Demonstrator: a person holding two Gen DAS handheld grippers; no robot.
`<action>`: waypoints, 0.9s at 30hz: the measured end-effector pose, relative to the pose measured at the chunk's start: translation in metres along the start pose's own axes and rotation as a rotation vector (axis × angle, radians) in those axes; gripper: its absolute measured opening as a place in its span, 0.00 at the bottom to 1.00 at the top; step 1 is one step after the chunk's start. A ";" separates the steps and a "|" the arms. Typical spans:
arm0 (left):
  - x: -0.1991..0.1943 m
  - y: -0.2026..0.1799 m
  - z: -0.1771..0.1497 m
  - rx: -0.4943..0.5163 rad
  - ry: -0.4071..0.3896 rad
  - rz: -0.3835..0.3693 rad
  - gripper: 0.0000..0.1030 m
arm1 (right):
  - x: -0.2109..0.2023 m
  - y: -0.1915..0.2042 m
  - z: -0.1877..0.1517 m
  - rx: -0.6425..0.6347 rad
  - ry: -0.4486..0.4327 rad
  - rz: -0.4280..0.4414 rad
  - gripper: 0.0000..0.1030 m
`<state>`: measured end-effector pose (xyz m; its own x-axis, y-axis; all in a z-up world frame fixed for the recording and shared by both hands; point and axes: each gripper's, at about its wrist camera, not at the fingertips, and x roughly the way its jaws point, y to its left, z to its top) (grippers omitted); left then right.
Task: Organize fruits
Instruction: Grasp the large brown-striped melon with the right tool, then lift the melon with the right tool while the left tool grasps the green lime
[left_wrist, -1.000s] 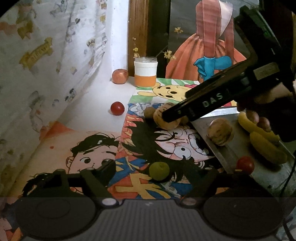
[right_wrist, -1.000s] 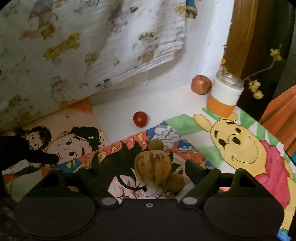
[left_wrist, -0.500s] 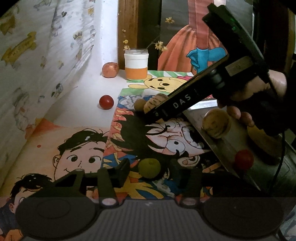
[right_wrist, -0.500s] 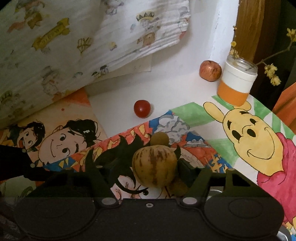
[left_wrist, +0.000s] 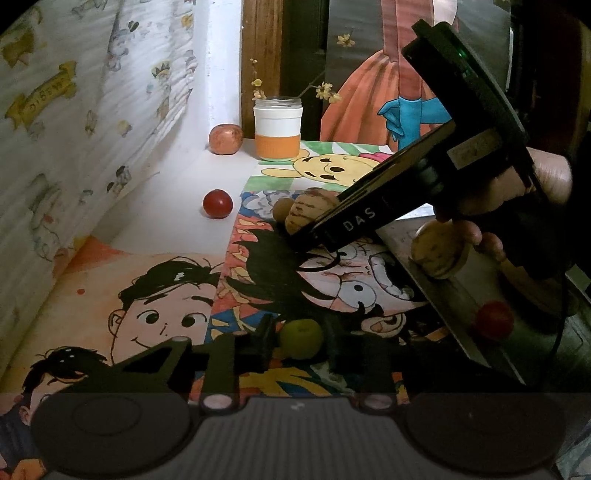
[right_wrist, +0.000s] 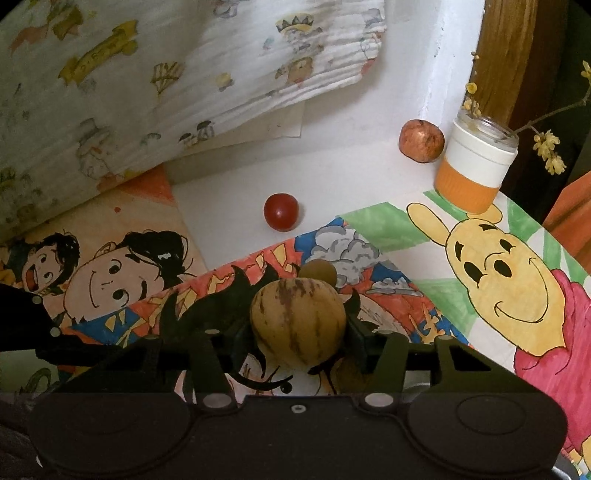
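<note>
Showing only leftward — tray (left_wrist: 458, 325), green fruit (left_wrist: 301, 338) clamped.

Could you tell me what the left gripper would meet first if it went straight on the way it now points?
The small round green fruit already sits between the left gripper's jaws; beyond it, probably the cartoon-printed table cover.

Counted: two red tomatoes (left_wrist: 217, 204) (left_wrist: 494, 319), two striped melons (left_wrist: 308, 214) (left_wrist: 437, 251), one green fruit (left_wrist: 301, 338), one apple (left_wrist: 225, 139), one jar (left_wrist: 277, 133).

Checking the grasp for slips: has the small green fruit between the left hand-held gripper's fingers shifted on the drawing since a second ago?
No. The green fruit sits on the same patch of the drawing; only the fingers closed onto it.
</note>
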<state>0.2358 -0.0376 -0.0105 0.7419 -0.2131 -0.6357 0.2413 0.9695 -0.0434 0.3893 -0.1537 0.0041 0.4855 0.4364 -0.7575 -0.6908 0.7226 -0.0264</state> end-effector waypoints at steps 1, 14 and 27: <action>0.000 0.000 0.000 -0.001 0.000 0.000 0.27 | 0.000 -0.001 0.000 0.007 -0.003 0.001 0.53; -0.005 0.003 0.000 -0.036 0.018 -0.006 0.27 | -0.010 0.008 -0.008 0.051 -0.031 0.041 0.52; -0.022 0.008 -0.002 -0.118 0.008 0.008 0.27 | -0.075 0.035 -0.011 0.113 -0.203 0.063 0.52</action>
<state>0.2199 -0.0247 0.0018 0.7386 -0.2049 -0.6422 0.1600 0.9787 -0.1283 0.3234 -0.1670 0.0530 0.5490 0.5731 -0.6084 -0.6643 0.7409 0.0985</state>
